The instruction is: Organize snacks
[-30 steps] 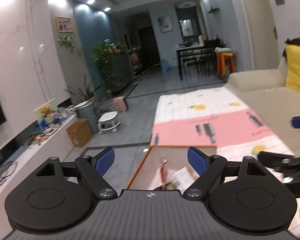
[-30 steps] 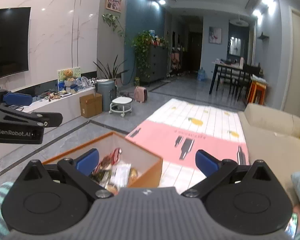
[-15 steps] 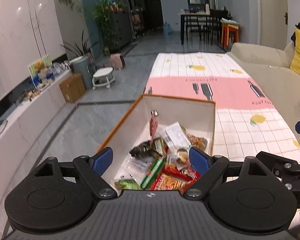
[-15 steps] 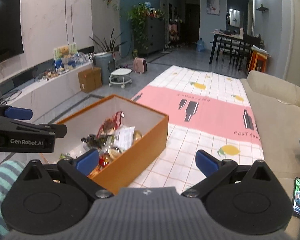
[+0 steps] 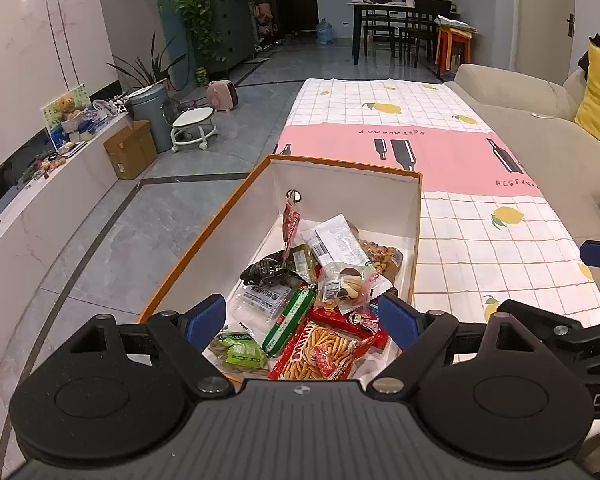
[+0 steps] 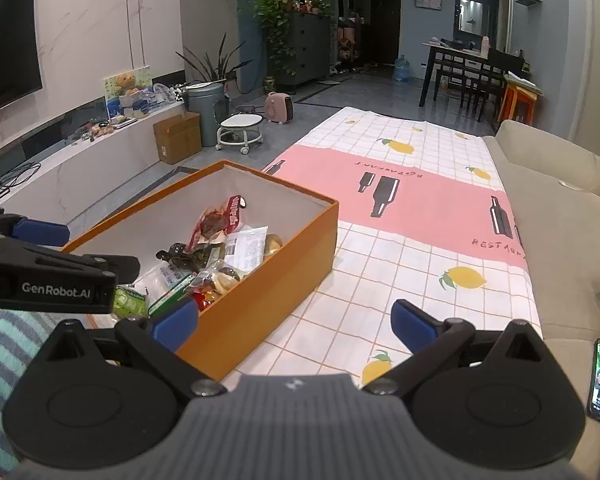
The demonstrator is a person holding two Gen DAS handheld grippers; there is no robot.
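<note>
So from the left wrist we see our left hand-held gripper (image 5: 300, 320) spread wide and empty, hovering over the snacks (image 5: 320, 292) piled in the orange box (image 5: 204, 240). Right wrist view: our right hand-held gripper (image 6: 294, 322) is also spread, empty, above the worktop (image 6: 400, 280) beside that box.

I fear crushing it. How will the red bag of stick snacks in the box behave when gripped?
The red bag looks thin and crinkly, so probably floppy and light. Its sticks likely snap under a hard squeeze. The glossy film may slip.
</note>
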